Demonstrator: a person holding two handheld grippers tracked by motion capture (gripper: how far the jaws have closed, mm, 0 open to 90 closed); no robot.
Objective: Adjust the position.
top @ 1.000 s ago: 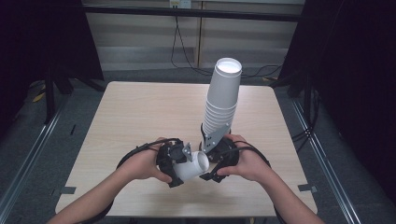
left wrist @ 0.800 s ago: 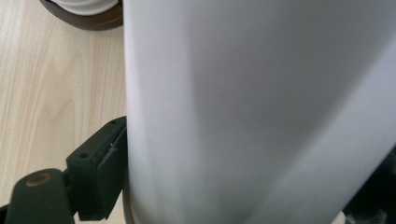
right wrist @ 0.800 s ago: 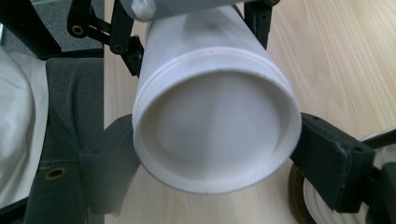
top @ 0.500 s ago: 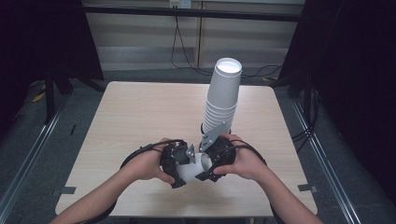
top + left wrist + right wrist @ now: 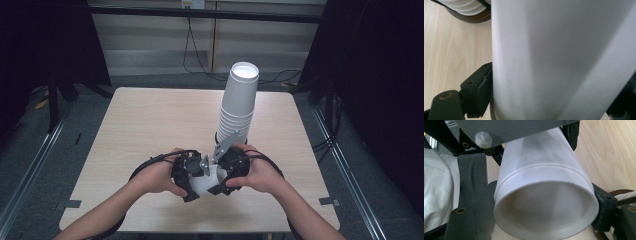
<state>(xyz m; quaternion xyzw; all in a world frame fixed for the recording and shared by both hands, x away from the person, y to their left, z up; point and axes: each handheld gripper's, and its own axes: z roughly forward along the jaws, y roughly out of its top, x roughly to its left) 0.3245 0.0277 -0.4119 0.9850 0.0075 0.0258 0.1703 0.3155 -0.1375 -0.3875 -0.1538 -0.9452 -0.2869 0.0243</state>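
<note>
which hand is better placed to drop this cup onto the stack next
Probably right. The right tool is nearer the cup stack, which stands just beyond it, and its jaws clamp the loose cup near the rim. The left tool sits farther away.

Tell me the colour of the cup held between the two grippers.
Plain white cup, no pattern; clearest in the right gripper view.

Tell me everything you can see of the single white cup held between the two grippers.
The cup is plain white, paper-looking, with a band below its open mouth, and empty. It lies tilted on its side above the table's front edge, before the tall cup stack. The left gripper and right gripper clamp it from opposite sides.
</note>
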